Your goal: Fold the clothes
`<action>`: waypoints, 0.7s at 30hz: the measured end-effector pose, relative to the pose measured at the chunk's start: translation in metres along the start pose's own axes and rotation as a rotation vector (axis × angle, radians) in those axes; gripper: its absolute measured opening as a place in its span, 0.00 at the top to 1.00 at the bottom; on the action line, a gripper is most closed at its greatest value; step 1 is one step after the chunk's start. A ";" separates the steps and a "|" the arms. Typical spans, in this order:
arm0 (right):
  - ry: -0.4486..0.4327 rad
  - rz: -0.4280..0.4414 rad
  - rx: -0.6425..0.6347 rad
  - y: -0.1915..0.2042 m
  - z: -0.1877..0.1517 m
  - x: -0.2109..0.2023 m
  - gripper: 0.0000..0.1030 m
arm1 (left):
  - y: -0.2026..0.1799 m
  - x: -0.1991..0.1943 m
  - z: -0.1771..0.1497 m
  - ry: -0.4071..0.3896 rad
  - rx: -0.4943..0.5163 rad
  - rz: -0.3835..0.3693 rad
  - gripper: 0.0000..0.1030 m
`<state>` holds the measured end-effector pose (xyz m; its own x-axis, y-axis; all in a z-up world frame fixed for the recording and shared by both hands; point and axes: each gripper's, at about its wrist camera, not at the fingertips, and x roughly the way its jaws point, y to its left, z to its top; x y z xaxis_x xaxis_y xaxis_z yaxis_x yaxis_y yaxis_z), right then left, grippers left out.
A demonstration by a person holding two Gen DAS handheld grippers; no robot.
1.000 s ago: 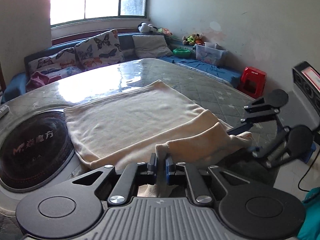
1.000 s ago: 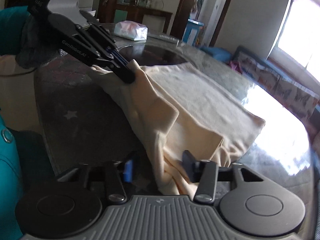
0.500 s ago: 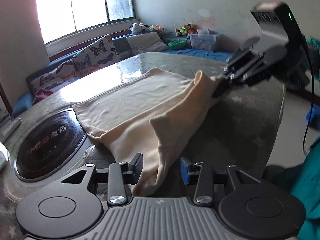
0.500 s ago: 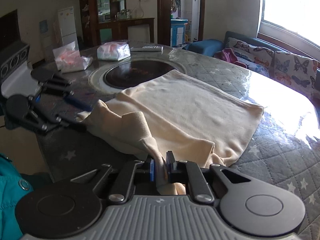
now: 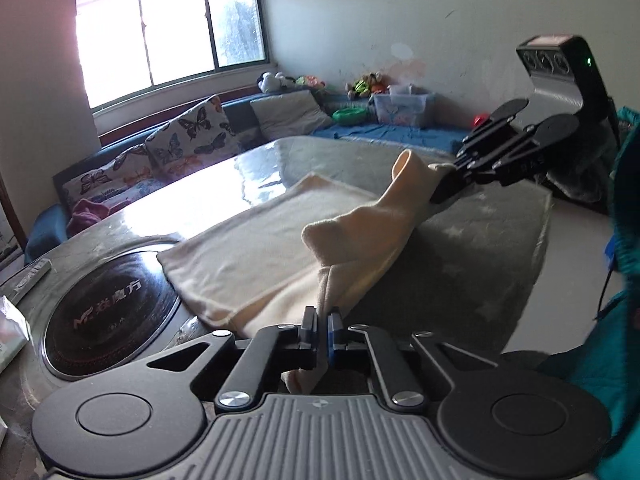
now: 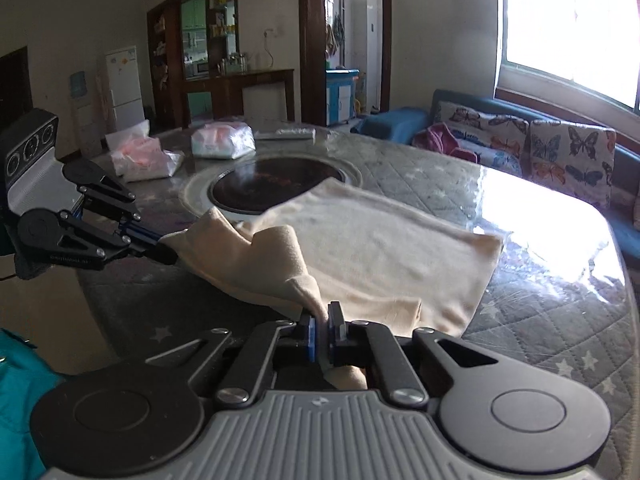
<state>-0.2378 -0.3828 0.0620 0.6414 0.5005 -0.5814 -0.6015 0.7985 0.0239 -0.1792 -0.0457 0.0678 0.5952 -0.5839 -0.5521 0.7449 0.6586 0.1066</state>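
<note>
- cream fabric is pinched in both tools: at the bottom centre of the left wrist view the left gripper (image 5: 323, 326) is clenched on a bunched edge of the cream garment (image 5: 256, 248), and at the bottom centre of the right wrist view the right gripper (image 6: 324, 330) is clamped on another bunch of the same cloth (image 6: 380, 240).
- each gripper also shows in the other's view: the right one at the upper right of the left view, biting a raised peak of cloth, and the left one at the middle left of the right view, doing the same.
- the near edge is lifted off the surface and sags between the two holds; the rest lies flat in the middle of both frames on the grey quilted table cover (image 6: 540, 320).
- judgement: the cloth looks soft, light and limp, with a fleecy nap that should not slip easily. it will droop and wrinkle wherever it is unsupported, so corners or hems, held well apart and kept taut, look like the best grips.
- just beyond the cloth sits the round black cooktop (image 5: 108, 312), its rim touching or under the garment's far edge in the right view.
- farther back in the right view lie plastic bags (image 6: 222, 142); butterfly cushions (image 5: 188, 136) line the window wall.
</note>
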 end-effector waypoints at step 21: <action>-0.034 -0.069 0.057 -0.043 0.054 0.010 0.96 | 0.069 0.055 0.062 -0.033 -0.095 0.092 0.95</action>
<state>-0.1799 -0.3942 0.0990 0.6970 0.4535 -0.5555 -0.5276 0.8489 0.0311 -0.0760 -0.0619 0.0959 0.6706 -0.5328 -0.5162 0.6556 0.7512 0.0762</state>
